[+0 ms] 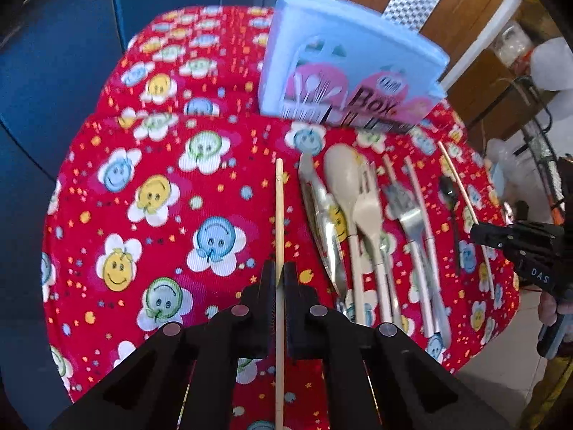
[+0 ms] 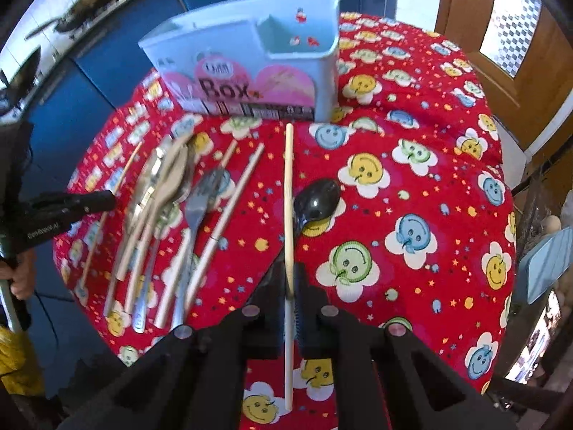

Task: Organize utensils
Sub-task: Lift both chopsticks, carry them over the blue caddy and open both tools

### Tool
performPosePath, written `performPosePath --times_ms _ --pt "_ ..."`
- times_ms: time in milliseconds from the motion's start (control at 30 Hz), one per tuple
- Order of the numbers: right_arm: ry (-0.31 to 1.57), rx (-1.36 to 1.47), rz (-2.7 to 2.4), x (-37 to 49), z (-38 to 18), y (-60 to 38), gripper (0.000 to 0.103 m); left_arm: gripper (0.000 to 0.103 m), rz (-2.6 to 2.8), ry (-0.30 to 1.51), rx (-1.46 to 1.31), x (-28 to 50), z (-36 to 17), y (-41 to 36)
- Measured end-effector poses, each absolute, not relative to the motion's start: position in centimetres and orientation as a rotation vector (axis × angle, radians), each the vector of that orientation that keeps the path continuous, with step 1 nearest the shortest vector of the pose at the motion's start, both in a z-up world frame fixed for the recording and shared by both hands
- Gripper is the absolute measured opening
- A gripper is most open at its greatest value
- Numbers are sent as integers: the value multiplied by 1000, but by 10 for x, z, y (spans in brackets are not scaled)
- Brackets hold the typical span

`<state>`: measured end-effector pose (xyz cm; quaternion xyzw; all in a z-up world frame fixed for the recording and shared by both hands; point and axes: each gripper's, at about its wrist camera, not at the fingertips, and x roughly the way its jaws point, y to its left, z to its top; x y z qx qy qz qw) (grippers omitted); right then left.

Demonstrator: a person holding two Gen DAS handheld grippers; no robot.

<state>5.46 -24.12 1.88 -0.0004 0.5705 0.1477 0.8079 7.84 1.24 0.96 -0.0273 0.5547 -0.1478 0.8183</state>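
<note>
Seen from the left wrist view, the left gripper (image 1: 280,279) has its ribbed black fingers clenched on a thin, round wooden chopstick (image 1: 279,222), which runs straight up over the red flower-printed tablecloth (image 1: 150,186) near the middle of the table. Toward the right edge lie a beige plastic spoon (image 1: 343,182), a matching fork (image 1: 370,215), a grey metal fork (image 1: 412,218) and more pale sticks, packed side by side. At the far edge stands the light-blue plastic utensil box (image 1: 322,64), boxy and smooth, with a pink label.

Turning to the right wrist view, the right gripper (image 2: 292,281) grasps a second pale chopstick (image 2: 288,193) between its shut pads. A glossy black spoon (image 2: 317,200) lies just right of that stick. The utensil box (image 2: 250,71) sits at the far edge, its open top split into compartments.
</note>
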Motion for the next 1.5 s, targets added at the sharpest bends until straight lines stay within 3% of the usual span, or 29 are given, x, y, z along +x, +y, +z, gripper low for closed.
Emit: performPosePath --times_ms 433,1033,1500 --pt "846 117 339 42 84 -240 6 4 -377 861 -130 77 82 8" --pt "419 181 314 112 119 -239 6 4 -324 416 -195 163 163 -4" --pt "327 178 263 169 88 -223 6 4 -271 265 -163 204 116 -22"
